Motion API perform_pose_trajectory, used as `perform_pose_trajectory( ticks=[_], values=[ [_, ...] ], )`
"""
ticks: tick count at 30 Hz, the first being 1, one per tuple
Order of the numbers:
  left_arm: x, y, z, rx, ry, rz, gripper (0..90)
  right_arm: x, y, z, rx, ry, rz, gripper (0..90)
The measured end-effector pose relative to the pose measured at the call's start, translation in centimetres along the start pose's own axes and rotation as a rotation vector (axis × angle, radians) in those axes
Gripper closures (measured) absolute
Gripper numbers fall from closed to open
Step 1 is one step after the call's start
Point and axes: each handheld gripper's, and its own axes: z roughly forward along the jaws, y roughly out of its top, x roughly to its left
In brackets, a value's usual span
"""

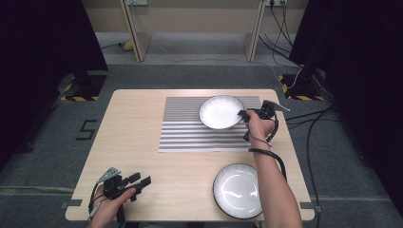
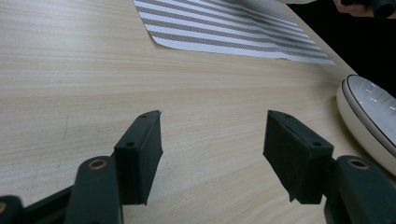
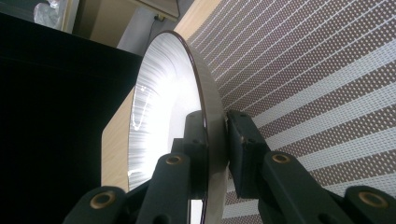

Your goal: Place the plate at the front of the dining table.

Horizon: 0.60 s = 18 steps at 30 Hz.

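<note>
Right tongs [image 1: 243,114] grip the rim of the far plate [image 1: 221,112], one jaw inside the bowl, the other under the outer wall; seen close in the right gripper view, the pads pinch the far plate [image 3: 163,112] at its edge w/ striped mat [image 3: 317,84] behind. In the high view the plate sits on the striped mat [image 1: 190,133], toward the mat's far right corner, its rim reaching near the mat's far edge. Right hand [image 1: 259,124] comes in from the plate's right side, over the mat's right edge, close to the counter's right edge.

Left tongs [image 1: 140,183] are spread wide, nothing between the jaws, held by the left hand [image 1: 111,202] low over the counter [image 1: 133,118] near its front left corner. In the left gripper view the left tongs [image 2: 212,154] show bare wood between the pads, w/ the near plate [image 2: 369,116] off to the right and the mat's near edge farther ahead.

Near plate [image 1: 237,191] lies on bare counter at front right, its rim just beside the front edge, well apart from the mat. Open room: whole left half of the counter, plus the wood strip between mat and near plate. Mat's left part is also bare.
</note>
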Motion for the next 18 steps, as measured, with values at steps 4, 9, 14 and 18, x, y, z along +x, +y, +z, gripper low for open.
perform_pose_trajectory(
  ticks=[4,9,14,18],
  values=[
    [0.05,0.02,-0.05,0.0,0.001,-0.001,36.7,-0.04,-0.03,0.29,0.001,-0.004,0.007,78.5],
    [0.05,0.0,-0.02,0.001,0.0,-0.001,36.7,-0.06,-0.04,0.48,0.001,-0.006,0.009,78.5],
    [0.03,0.0,0.0,0.001,0.0,-0.001,36.7,-0.19,-0.04,0.75,-0.003,-0.01,0.011,78.5],
    [0.04,-0.01,0.01,0.002,-0.001,0.0,36.7,-0.26,-0.04,0.9,-0.004,-0.014,0.011,78.3]
  ],
)
